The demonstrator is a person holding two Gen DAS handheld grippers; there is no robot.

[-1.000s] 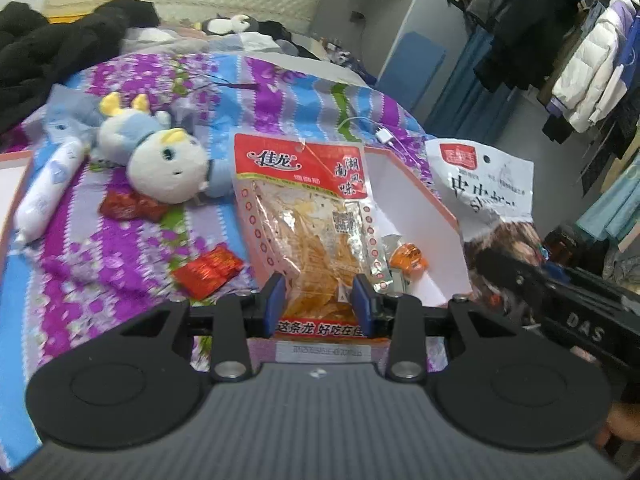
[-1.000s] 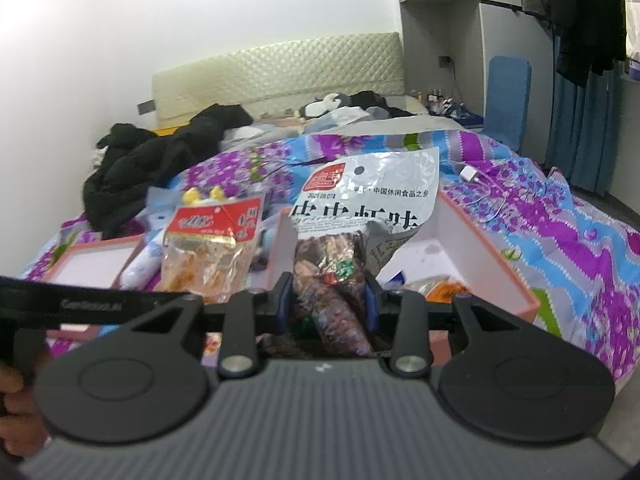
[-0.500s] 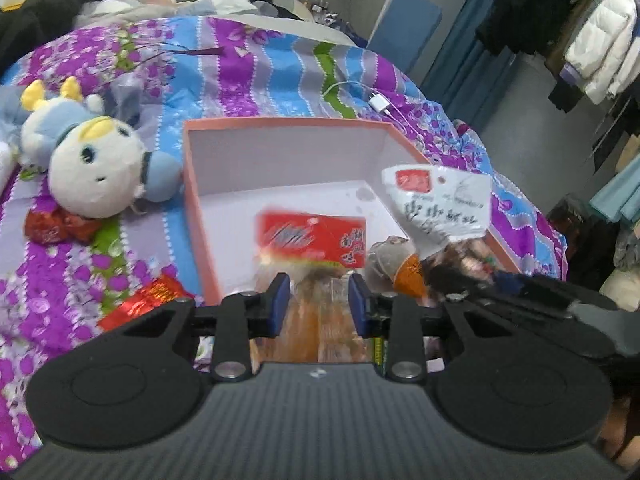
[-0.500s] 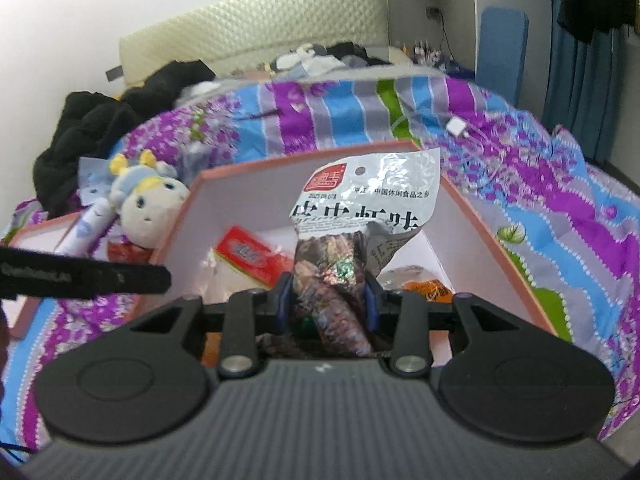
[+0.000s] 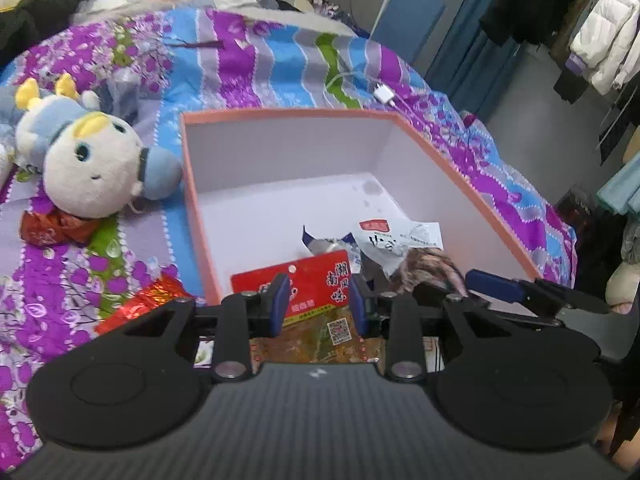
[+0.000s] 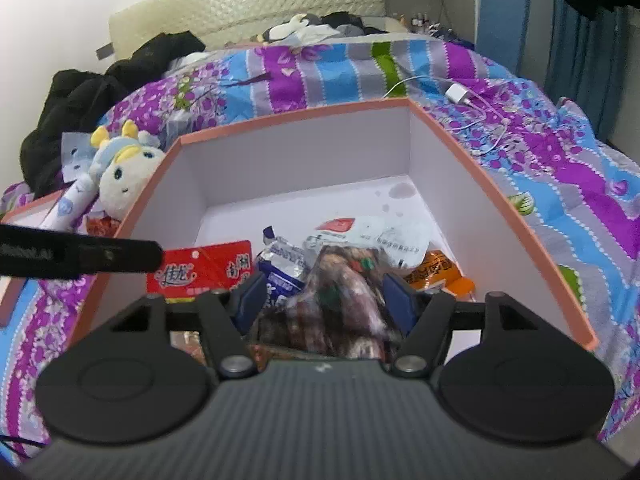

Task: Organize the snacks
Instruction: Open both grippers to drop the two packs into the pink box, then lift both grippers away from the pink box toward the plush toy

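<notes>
Both packets have come down from above the bed into the near end of the pink box. The left gripper still pinches the red snack pack; the right gripper is opening around the white-topped bag. My worry: the bag flops onto the red pack and gets dragged out with it.

snack packets in box, plush toy left.

We see soft, even indoor light with only faint shadows inside the box. Fisheye distortion bends its rim and darkens the frame corners. The bag between the right gripper fingers, whose jaws are opening, is motion-blurred; print ahead of the left gripper stays sharp.
</notes>
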